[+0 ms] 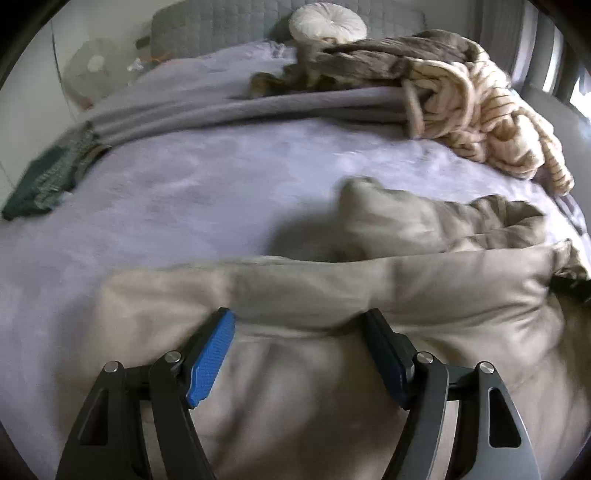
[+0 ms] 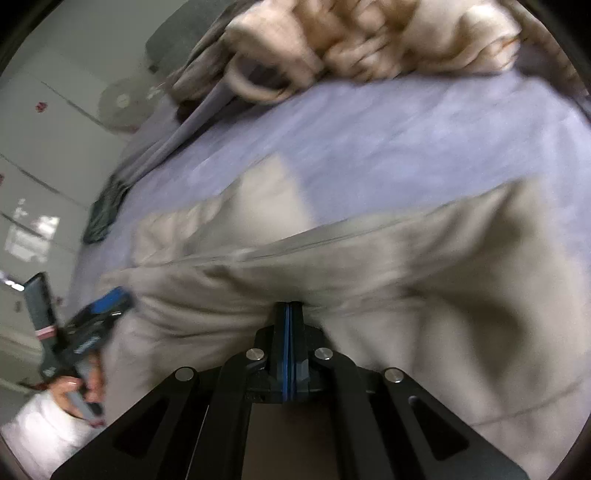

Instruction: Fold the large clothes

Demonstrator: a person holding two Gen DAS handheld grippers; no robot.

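A large beige garment (image 1: pixel 406 284) lies rumpled across the near part of a lavender bed (image 1: pixel 207 192). My left gripper (image 1: pixel 300 317) hovers over the garment's near edge, open, with its blue pads wide apart and only flat cloth below them. In the right wrist view, my right gripper (image 2: pixel 290 306) is shut on a pinched fold of the beige garment (image 2: pixel 424 266), and the cloth bunches around its tips. That view also shows the left gripper (image 2: pixel 107 302) at the garment's left edge, held by a hand (image 2: pixel 79 387) in a white sleeve.
A cream striped blanket (image 1: pixel 491 122) and a grey-brown throw (image 1: pixel 369 62) are heaped at the far right of the bed. A round white cushion (image 1: pixel 327 22) sits by the grey headboard (image 1: pixel 221 29). A dark green folded cloth (image 1: pixel 48 177) lies at the left edge, with a fan (image 1: pixel 94 70) beyond it.
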